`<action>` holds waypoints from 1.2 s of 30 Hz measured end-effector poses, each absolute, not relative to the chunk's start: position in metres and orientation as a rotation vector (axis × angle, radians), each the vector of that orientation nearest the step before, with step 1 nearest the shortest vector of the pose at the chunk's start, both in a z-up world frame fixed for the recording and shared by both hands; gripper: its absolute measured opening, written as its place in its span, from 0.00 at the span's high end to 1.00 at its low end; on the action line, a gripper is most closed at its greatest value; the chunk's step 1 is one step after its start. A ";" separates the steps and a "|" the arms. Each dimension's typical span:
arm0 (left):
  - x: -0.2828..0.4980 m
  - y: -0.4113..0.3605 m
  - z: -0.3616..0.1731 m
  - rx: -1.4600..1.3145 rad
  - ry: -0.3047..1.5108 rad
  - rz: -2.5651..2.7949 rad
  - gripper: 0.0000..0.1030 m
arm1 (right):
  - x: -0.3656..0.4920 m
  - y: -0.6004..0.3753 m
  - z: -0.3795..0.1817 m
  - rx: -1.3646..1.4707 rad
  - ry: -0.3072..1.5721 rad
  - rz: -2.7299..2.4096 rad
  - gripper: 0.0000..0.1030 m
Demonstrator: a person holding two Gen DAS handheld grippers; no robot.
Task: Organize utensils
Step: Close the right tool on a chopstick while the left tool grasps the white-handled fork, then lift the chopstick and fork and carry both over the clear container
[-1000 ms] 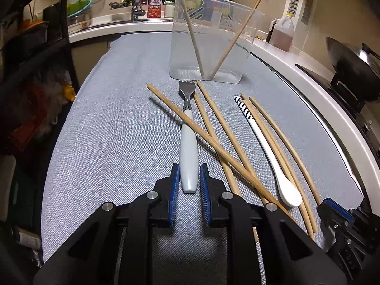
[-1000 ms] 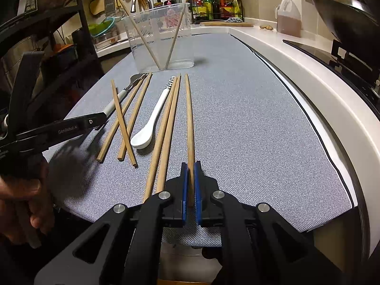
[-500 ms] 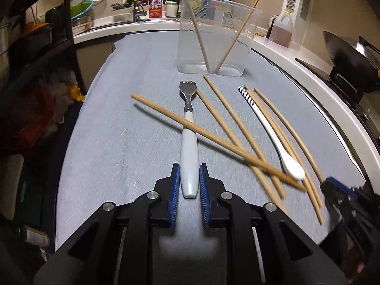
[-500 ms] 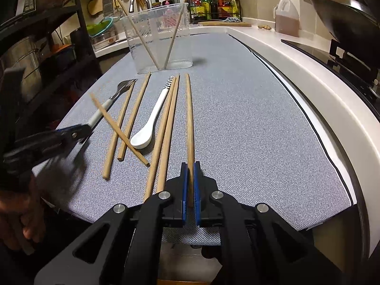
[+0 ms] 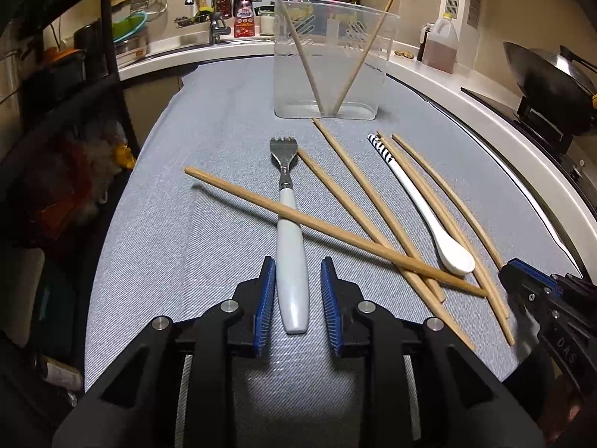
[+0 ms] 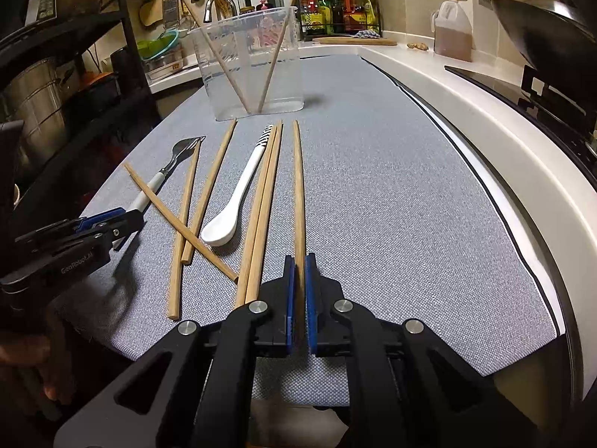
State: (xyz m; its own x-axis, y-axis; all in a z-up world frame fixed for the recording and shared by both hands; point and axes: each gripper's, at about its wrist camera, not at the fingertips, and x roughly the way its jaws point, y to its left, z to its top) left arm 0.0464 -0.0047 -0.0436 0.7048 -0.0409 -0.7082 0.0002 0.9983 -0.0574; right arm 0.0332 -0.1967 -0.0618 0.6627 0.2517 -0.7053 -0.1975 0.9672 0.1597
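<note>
A fork (image 5: 291,261) with a white handle lies on the grey mat (image 5: 168,224), its handle end between the jaws of my left gripper (image 5: 297,272). Those jaws are opening, and a gap shows beside the handle. One wooden chopstick (image 5: 261,201) lies slantwise across the fork's handle. My right gripper (image 6: 300,272) is shut on the near end of the rightmost chopstick (image 6: 298,186), which rests flat on the mat. A white spoon (image 6: 238,194) and several more chopsticks lie between them. The clear plastic container (image 5: 332,56) at the back holds two chopsticks.
A wok (image 5: 548,82) sits on the stove at the right, past the white counter edge (image 6: 522,194). A dark metal rack (image 6: 74,86) stands at the left. Behind the container are a sink tap (image 5: 209,11), bottles and a jug (image 6: 453,33).
My left gripper's jaws have spread apart from the fork's handle. The chopstick lying over the fork has swung to a flatter angle. The right gripper has stayed still on its chopstick.
</note>
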 end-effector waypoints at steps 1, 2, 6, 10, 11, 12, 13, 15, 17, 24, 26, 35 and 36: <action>0.047 -0.006 -0.044 -0.051 0.788 -0.020 0.75 | 0.033 -0.197 -0.062 0.068 0.806 0.255 0.93; 0.048 -0.006 -0.044 -0.049 0.787 -0.018 0.75 | 0.033 -0.196 -0.062 0.065 0.805 0.255 0.93; 0.049 -0.008 -0.045 -0.046 0.785 -0.006 0.75 | 0.033 -0.196 -0.063 0.061 0.798 0.252 0.94; 0.052 -0.008 -0.045 -0.044 0.781 0.000 0.75 | 0.033 -0.194 -0.063 0.057 0.792 0.247 0.94; 0.052 -0.008 -0.045 -0.043 0.781 0.001 0.76 | 0.033 -0.194 -0.063 0.057 0.791 0.246 0.94; 0.052 -0.008 -0.045 -0.042 0.780 0.003 0.77 | 0.034 -0.194 -0.063 0.057 0.790 0.246 0.94; 0.052 -0.007 -0.045 -0.041 0.780 0.006 0.79 | 0.034 -0.194 -0.063 0.055 0.788 0.246 0.94; 0.052 -0.007 -0.045 -0.043 0.783 0.003 0.82 | 0.034 -0.193 -0.063 0.049 0.785 0.245 0.94; 0.053 -0.007 -0.044 -0.043 0.786 -0.001 0.82 | 0.036 -0.193 -0.062 0.048 0.789 0.244 0.95; 0.044 -0.003 -0.032 -0.039 0.752 -0.008 0.83 | 0.034 -0.197 -0.048 0.061 0.765 0.237 0.95; 0.042 -0.002 -0.029 -0.040 0.741 -0.005 0.83 | 0.032 -0.198 -0.042 0.058 0.749 0.238 0.95; 0.030 0.005 -0.002 -0.040 0.637 0.008 0.83 | 0.023 -0.203 -0.009 0.039 0.671 0.234 0.95; 0.029 0.006 0.001 -0.039 0.624 0.009 0.83 | 0.023 -0.203 -0.006 0.036 0.663 0.233 0.95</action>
State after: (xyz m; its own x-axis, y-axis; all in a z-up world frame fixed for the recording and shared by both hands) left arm 0.0292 0.0057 0.0013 0.8118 -0.0033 -0.5839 -0.0202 0.9992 -0.0337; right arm 0.0229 -0.2035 -0.0055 0.7629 0.2256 -0.6058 -0.2024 0.9734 0.1074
